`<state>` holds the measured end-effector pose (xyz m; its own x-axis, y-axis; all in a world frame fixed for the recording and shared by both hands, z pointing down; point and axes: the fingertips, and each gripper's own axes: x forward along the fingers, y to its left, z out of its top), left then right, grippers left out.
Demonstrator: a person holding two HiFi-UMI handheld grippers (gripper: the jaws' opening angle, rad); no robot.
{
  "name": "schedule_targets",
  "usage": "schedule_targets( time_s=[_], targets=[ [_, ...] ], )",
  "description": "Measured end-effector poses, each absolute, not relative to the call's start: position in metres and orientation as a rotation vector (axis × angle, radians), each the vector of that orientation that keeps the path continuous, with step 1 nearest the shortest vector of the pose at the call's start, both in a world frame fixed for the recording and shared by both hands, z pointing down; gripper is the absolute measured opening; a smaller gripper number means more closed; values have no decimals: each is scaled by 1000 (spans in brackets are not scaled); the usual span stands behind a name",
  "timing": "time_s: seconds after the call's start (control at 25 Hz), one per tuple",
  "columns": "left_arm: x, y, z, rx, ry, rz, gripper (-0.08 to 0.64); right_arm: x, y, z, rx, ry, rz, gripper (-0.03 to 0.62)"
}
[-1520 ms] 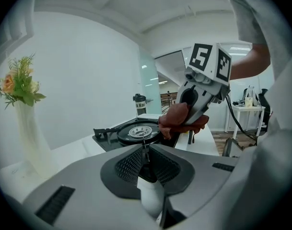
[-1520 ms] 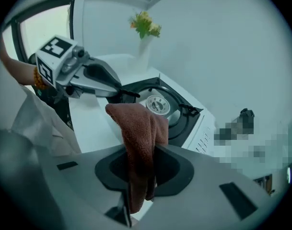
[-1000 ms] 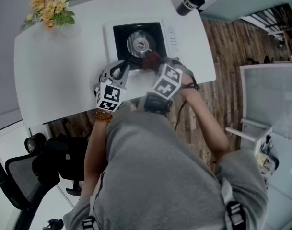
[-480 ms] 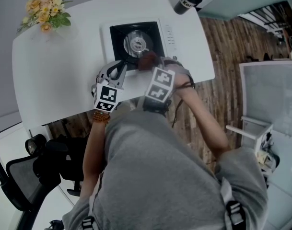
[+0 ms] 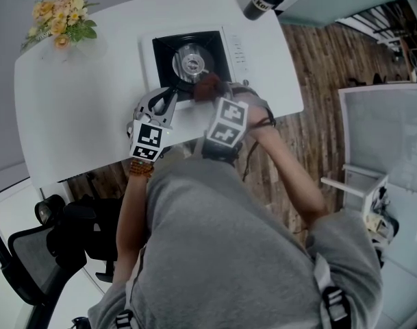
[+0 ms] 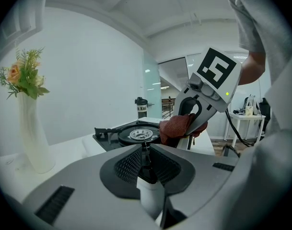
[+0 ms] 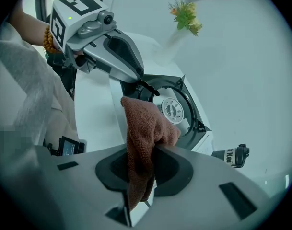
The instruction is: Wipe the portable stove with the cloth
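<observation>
- The right hand-held gripper [image 7: 145, 164] is clamped on a reddish-brown cloth [image 7: 145, 128], which it holds at the 6 o'clock edge of the stove [image 5: 168, 53].
- The left hand-held gripper [image 6: 145, 150] is closed with nothing in it, its tip at the stove's 7 o'clock corner, just beside the cloth.
- The stove sits on a white desk [image 5: 92, 101], with flowers [image 5: 59, 19] at its 9 o'clock and a black cup [image 5: 261, 0] at 1 o'clock.
</observation>
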<state>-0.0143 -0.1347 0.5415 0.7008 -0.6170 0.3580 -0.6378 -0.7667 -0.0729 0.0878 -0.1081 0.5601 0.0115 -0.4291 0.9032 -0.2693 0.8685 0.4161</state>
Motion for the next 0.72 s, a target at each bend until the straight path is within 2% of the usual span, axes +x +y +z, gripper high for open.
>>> schedule_targets(
  time_s=[0.72],
  targets=[
    [-13, -134, 541, 2858, -1038, 558, 74, 87, -104, 559, 649, -1589, -215, 83]
  ],
)
